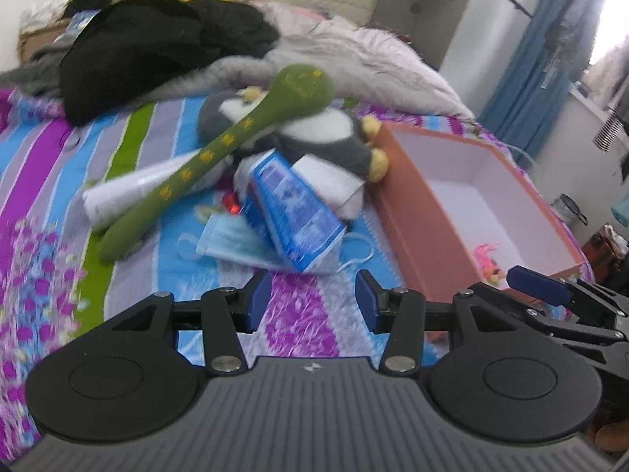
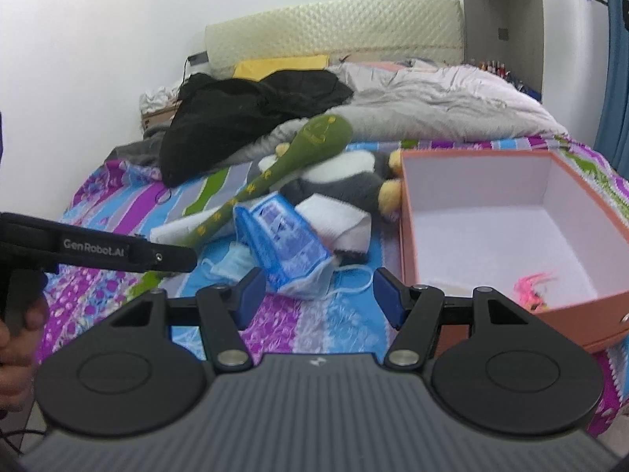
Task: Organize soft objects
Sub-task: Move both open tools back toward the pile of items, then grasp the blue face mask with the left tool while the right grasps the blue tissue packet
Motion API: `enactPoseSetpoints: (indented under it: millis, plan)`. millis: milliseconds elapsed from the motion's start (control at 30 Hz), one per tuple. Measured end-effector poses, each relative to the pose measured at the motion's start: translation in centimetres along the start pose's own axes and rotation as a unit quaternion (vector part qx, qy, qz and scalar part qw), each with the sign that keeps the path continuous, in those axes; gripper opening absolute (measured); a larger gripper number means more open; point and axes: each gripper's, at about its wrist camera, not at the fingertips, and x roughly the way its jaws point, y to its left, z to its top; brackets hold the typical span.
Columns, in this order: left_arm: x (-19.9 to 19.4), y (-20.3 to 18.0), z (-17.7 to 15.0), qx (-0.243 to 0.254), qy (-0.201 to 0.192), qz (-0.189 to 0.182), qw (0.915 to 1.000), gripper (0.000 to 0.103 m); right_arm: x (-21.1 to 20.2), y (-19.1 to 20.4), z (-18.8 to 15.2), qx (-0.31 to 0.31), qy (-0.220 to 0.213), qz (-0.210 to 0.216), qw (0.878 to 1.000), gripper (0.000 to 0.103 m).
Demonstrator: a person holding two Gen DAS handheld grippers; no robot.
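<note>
One plush penguin [image 2: 346, 181], one green mallet [image 2: 275, 173], one box [image 2: 409, 236]

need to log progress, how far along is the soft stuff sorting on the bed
Barely begun. Done: only a small pink item lies in the orange box. In hand: nothing; the left gripper and right gripper are both open and empty, short of the pile. Left: the green plush stick, the penguin plush, the face mask, the blue packet and the white folded cloth lie on the bedspread.
</note>
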Motion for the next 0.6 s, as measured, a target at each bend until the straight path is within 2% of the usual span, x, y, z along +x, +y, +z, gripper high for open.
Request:
enactPoseSetpoints:
  millis: [267, 600]
  plan:
    - [4.4, 3.7, -2.7, -0.047, 0.047, 0.024, 0.9975, 0.053, 3.7, 0.8, -1.9, -0.014, 0.038, 0.01, 0.999, 0.063]
    - [11.6, 7.7, -1.6, -0.098, 0.06, 0.036, 0.9928, 0.054, 10.6, 1.8, -1.7, -0.07, 0.074, 0.021, 0.995, 0.063]
